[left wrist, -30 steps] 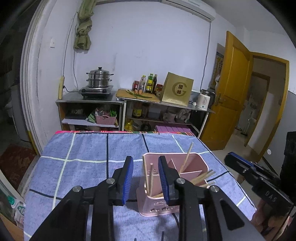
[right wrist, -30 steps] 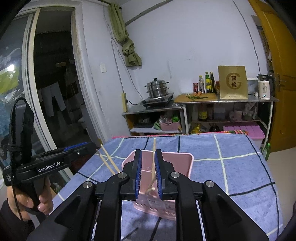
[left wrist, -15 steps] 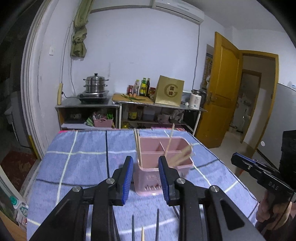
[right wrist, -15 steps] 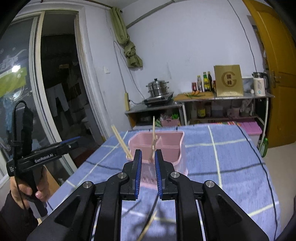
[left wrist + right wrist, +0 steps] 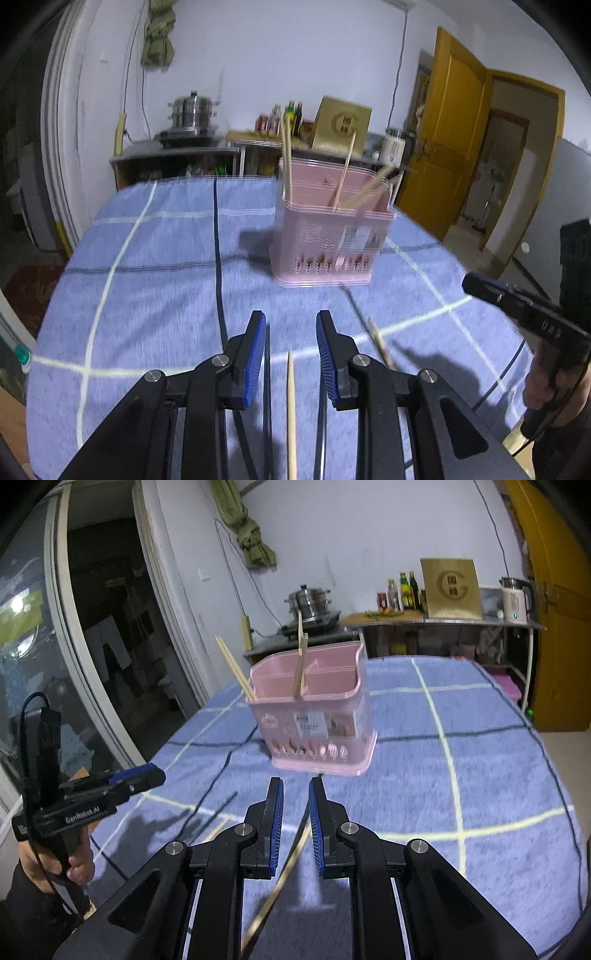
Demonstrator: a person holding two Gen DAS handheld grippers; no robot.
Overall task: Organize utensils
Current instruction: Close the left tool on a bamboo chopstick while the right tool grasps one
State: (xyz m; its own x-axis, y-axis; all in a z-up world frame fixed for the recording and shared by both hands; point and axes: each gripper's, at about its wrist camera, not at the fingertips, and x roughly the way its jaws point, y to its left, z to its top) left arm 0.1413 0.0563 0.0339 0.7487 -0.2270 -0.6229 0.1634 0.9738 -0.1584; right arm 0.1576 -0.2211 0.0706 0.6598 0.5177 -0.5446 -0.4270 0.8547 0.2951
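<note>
A pink divided utensil holder (image 5: 332,243) (image 5: 314,716) stands on the blue checked cloth with several wooden chopsticks upright in it. My left gripper (image 5: 291,323) hangs open low over the cloth, short of the holder. A loose wooden chopstick (image 5: 291,406) lies on the cloth under its gap, with black chopsticks (image 5: 266,369) beside it and another wooden one (image 5: 380,343) to the right. My right gripper (image 5: 296,786) is open by a narrow gap with nothing between its pads. A wooden chopstick (image 5: 284,878) lies on the cloth beneath it, and a black one (image 5: 216,808) to its left.
The blue cloth table (image 5: 155,295) drops off at the left and right edges. Behind it stand metal shelves with a steel pot (image 5: 192,110), bottles, a gold box (image 5: 341,125) and a kettle (image 5: 515,600). There is a yellow door (image 5: 443,147) on the right and a glass door (image 5: 55,646) on the left.
Both grippers have drawn back from the holder and sunk toward the cloth. The holder now looks farther off. Loose chopsticks on the cloth have come into view under the jaws. Jaw gaps are unchanged.
</note>
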